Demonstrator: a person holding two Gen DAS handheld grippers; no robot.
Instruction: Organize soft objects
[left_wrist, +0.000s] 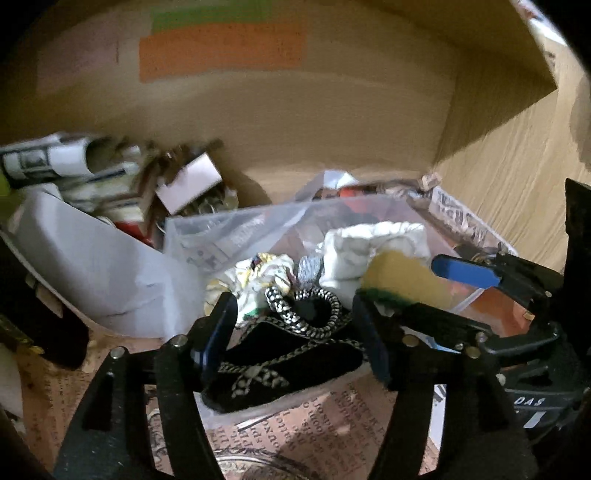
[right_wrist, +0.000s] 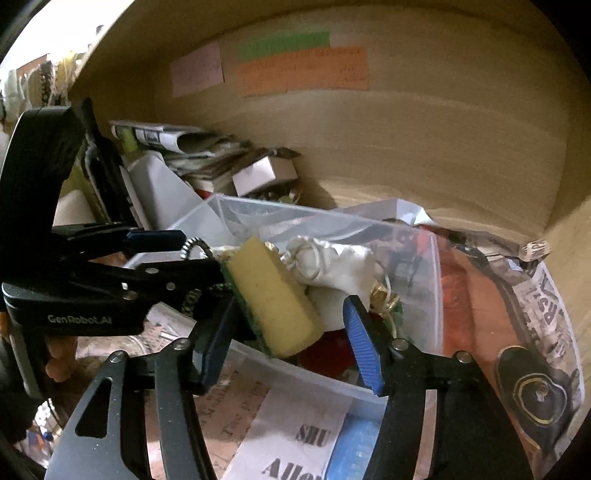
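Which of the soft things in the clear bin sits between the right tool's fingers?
The yellow sponge with the green scrubbing side. It sits between the right tool's open fingers, while the white cloth bundle and the black embroidered pouch lie apart from it.

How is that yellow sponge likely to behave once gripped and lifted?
The yellow sponge looks porous, so probably light and compressible under the fingers. Its green scouring layer should be stiffer and grippier. Sitting tilted on the white cloth, it may tumble if nudged.
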